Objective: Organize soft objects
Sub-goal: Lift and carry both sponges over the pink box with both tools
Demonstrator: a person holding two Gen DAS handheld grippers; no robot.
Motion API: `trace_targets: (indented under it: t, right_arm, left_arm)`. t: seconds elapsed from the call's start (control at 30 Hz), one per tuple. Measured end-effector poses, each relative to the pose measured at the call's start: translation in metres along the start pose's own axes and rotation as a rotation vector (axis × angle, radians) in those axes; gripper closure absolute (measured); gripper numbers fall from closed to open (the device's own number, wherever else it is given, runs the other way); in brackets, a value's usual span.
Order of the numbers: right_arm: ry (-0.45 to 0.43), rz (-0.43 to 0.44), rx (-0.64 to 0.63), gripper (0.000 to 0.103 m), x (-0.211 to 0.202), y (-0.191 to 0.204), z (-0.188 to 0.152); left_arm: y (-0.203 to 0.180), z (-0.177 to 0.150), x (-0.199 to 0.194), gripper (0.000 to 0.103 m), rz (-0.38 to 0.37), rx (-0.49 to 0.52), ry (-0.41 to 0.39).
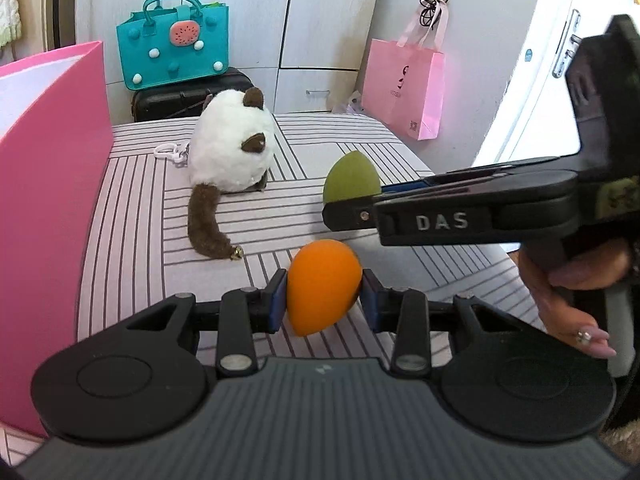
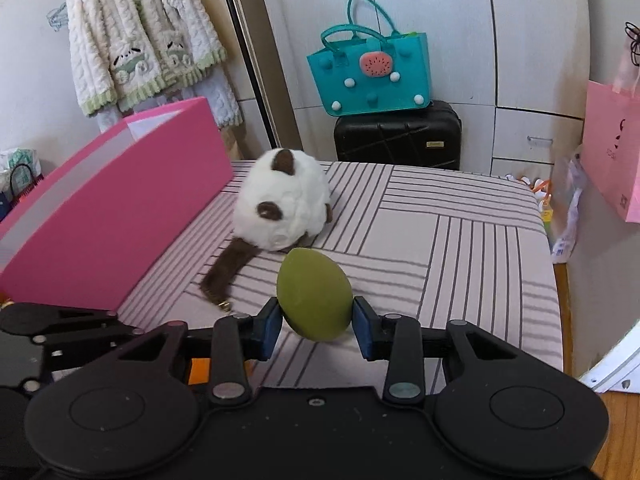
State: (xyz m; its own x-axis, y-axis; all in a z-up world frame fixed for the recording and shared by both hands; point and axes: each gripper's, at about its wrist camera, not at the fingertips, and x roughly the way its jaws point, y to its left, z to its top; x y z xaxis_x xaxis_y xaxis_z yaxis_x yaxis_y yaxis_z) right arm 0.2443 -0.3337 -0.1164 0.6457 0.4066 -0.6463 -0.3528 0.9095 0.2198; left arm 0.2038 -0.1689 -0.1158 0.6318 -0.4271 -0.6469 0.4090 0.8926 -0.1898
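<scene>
An orange egg-shaped sponge (image 1: 322,286) sits between the blue pads of my left gripper (image 1: 324,300), which is shut on it just above the striped bed (image 1: 360,152). A green egg-shaped sponge (image 2: 314,294) is pinched between the pads of my right gripper (image 2: 316,322), shut on it. From the left wrist view the right gripper (image 1: 348,208) reaches in from the right with the green sponge (image 1: 350,178) at its tip. A white plush cat (image 2: 286,204) with a brown tail lies further back on the bed. A pink box (image 2: 116,208) stands along the bed's left side.
A teal bag (image 2: 370,76) rests on a black suitcase (image 2: 398,136) behind the bed. A pink paper bag (image 1: 404,90) hangs at the right by a white door. A fluffy jacket (image 2: 140,36) hangs on the left wall. A hand (image 1: 576,292) holds the right gripper's handle.
</scene>
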Motion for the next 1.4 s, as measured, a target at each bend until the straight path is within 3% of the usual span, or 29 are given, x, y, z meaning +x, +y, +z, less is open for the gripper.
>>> trace_targets:
  t: [0.33, 0.6, 1.17, 1.4]
  right_arm:
    - [-0.006, -0.041, 0.064, 0.06, -0.034, 0.021, -0.023]
    - [-0.002, -0.059, 0.02, 0.06, -0.055, 0.049, -0.031]
    - [0.059, 0.0, -0.114, 0.059, -0.103, 0.092, -0.025]
    - [0.038, 0.008, -0.129, 0.059, -0.12, 0.103, -0.012]
  left_arm:
    - [-0.006, -0.009, -0.03, 0.067, 0.0, 0.037, 0.027]
    - [0.003, -0.009, -0.055, 0.066, 0.004, 0.048, 0.06]
    - [0.028, 0.007, -0.121, 0.066, -0.069, 0.152, 0.14]
    - [0.051, 0.018, -0.152, 0.066, -0.155, 0.102, 0.18]
